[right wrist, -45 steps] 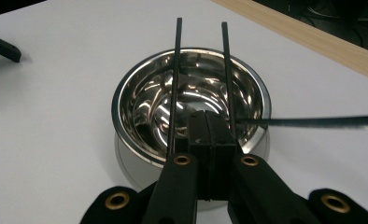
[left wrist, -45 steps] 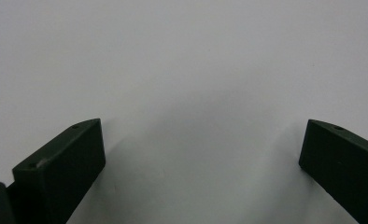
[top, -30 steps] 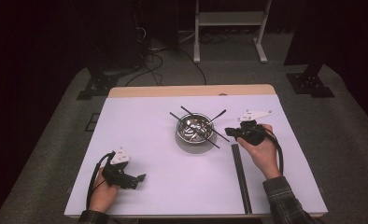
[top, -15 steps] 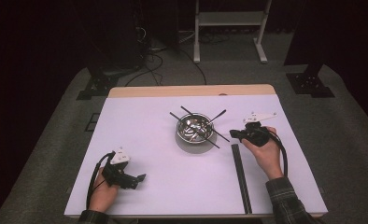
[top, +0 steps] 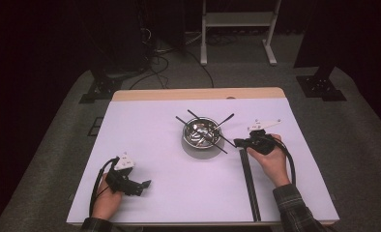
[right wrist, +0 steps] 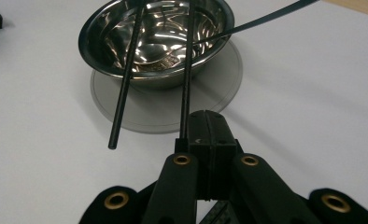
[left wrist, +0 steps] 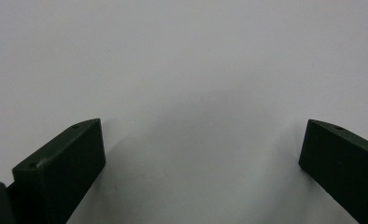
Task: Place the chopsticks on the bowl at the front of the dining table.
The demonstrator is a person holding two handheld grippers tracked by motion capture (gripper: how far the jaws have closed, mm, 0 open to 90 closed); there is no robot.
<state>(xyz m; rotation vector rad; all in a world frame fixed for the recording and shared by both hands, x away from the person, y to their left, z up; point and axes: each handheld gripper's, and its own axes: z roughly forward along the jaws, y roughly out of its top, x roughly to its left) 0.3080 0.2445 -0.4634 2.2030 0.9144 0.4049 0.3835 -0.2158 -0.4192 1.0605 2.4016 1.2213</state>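
Two grippers are at work over a broad white table (top: pixel 169 198), one in each of the person's hands. Near the middle of that table a shiny metal bowl (top: pixel 201 132) sits on a flat grey disc (right wrist: pixel 126 105) that shows round its base. Several thin black sticks lie in and across the bowl, their ends poking out over the rim. A long dark strip (top: pixel 249 183) lies flat on the table to the right of the bowl, running back toward the person's edge.

At the right, the right gripper (right wrist: pixel 205 126) has its jaws pressed together, and one black stick (right wrist: pixel 187 70) runs from between them up over the bowl's rim and into the bowl, so it is clamped on that stick's near end. A second stick (right wrist: pixel 124 81) lies just beside it, one end in the bowl and the other hanging free above the table.

Well apart, at the table's near left corner, the left gripper (left wrist: pixel 201 154) is spread wide, with bare white tabletop between the jaws.
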